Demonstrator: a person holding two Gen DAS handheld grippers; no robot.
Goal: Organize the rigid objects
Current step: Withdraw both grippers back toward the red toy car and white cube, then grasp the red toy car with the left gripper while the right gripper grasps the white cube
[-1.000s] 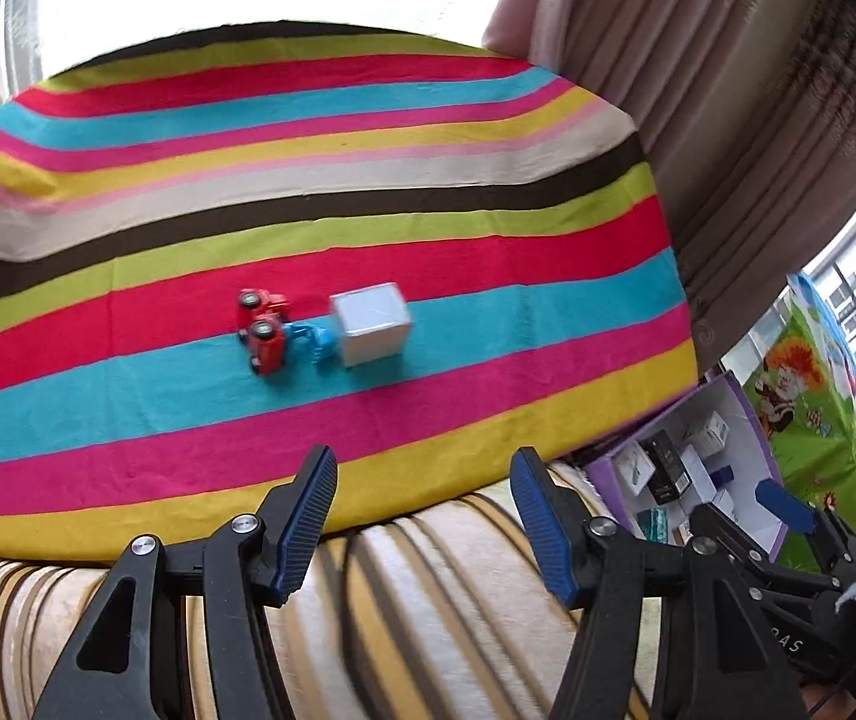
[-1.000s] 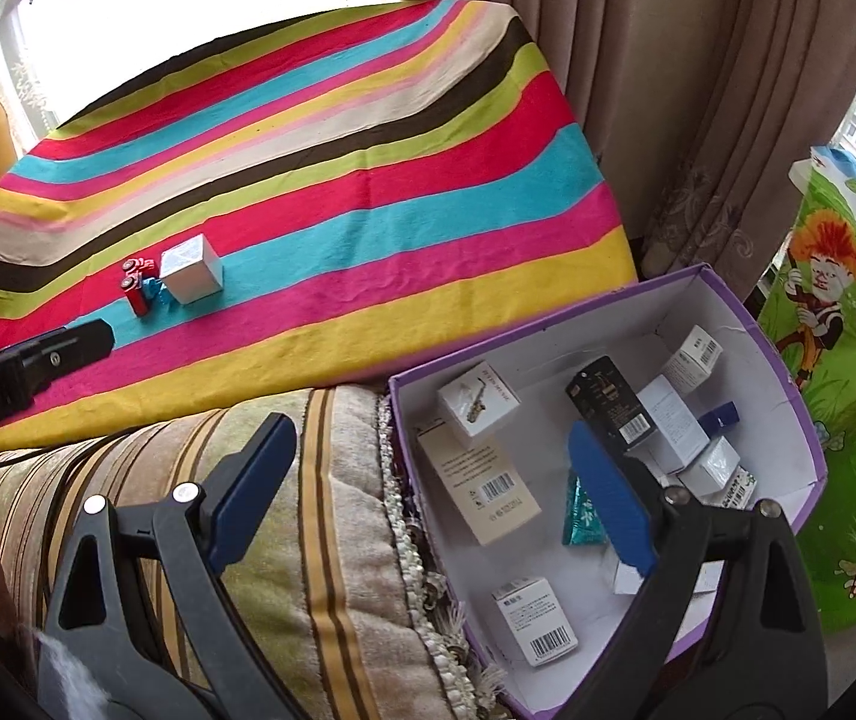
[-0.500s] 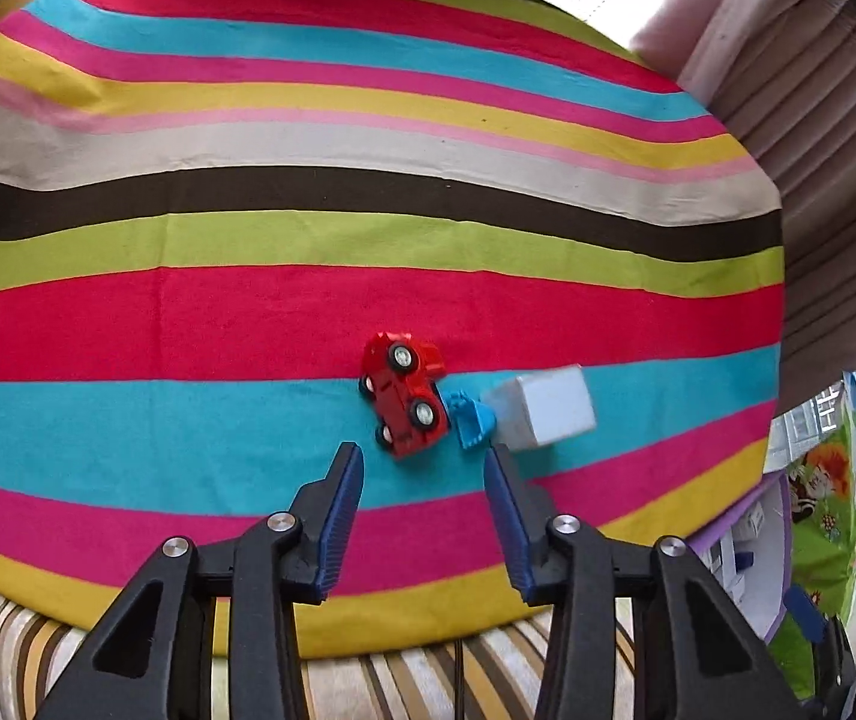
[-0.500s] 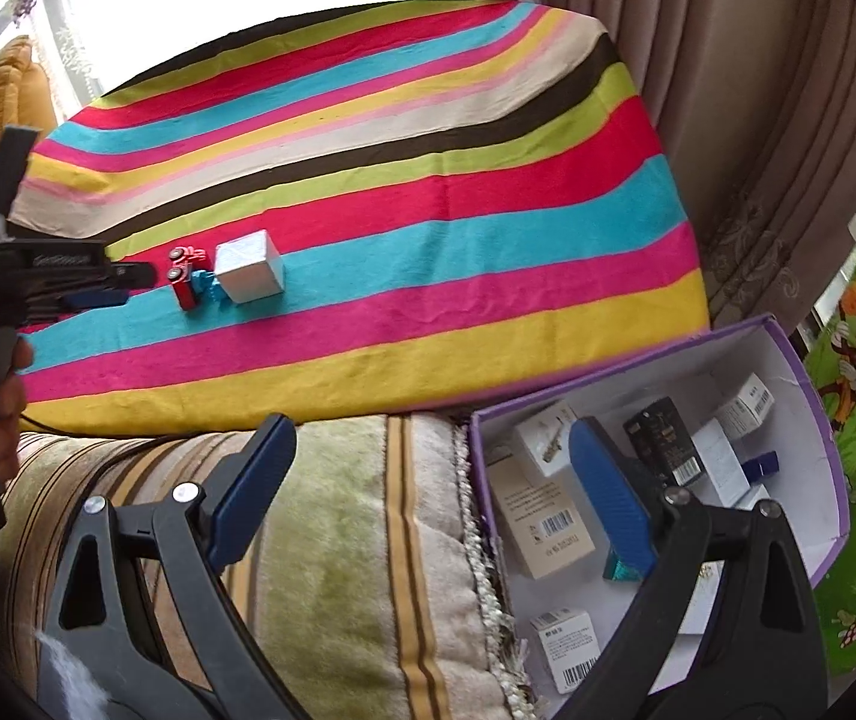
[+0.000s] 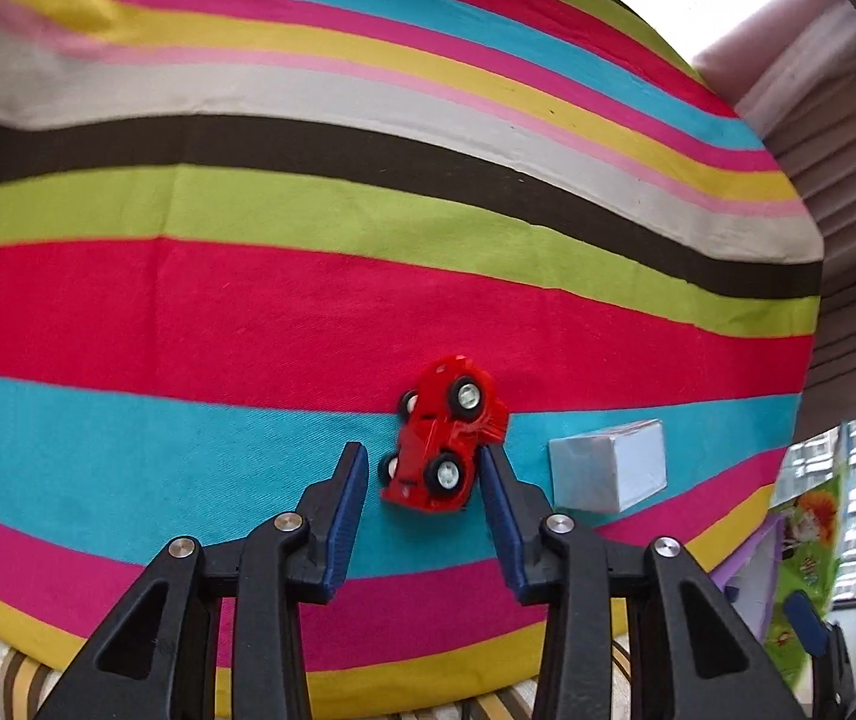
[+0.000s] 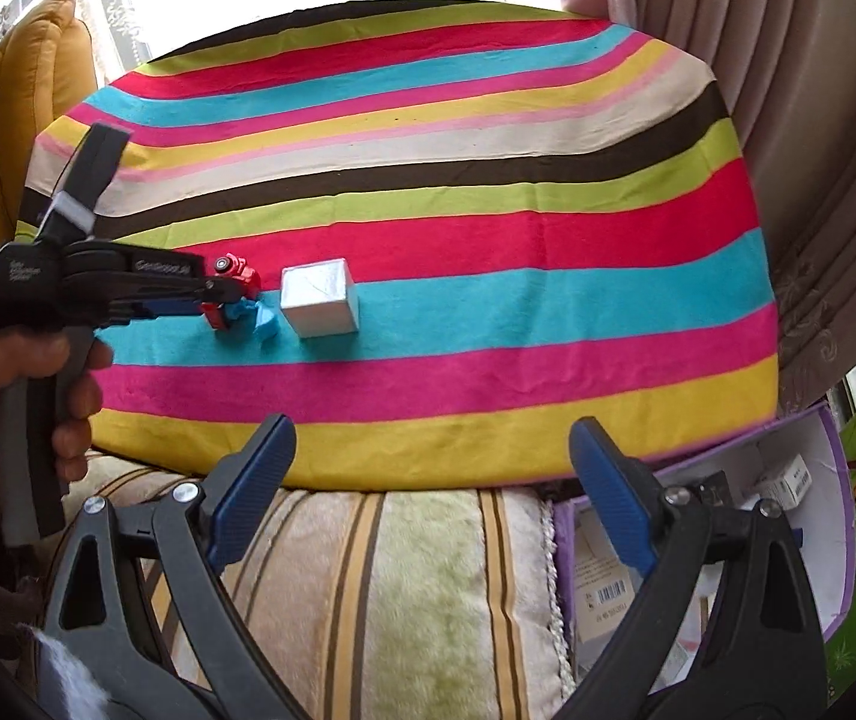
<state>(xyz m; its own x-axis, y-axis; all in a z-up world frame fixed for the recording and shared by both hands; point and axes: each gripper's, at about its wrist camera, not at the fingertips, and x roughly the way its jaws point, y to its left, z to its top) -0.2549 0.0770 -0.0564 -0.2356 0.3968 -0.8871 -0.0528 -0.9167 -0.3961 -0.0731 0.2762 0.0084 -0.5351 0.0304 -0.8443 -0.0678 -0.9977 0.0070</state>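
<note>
Toy car [image 5: 439, 450] on striped cloth [image 5: 308, 312]

A red toy car [image 5: 443, 441] was framed between the 2 blue-padded fingers [image 5: 348, 504] of the left gripper [image 5: 422, 468], whose jaws were closing around it. The car was seen tipped on its side, 4 wheels turned toward the lens, on the turquoise band of a striped cloth [image 5: 248, 312]. The right-hand pad was set against the car's lower edge, while a narrow gap was left at the other pad. A small white box [image 5: 610, 467] was seen just beside the car, to the right and apart from it. Pleated curtains [image 5: 847, 192] and part of a purple box [image 5: 751, 576] were caught at the right edge.
</note>
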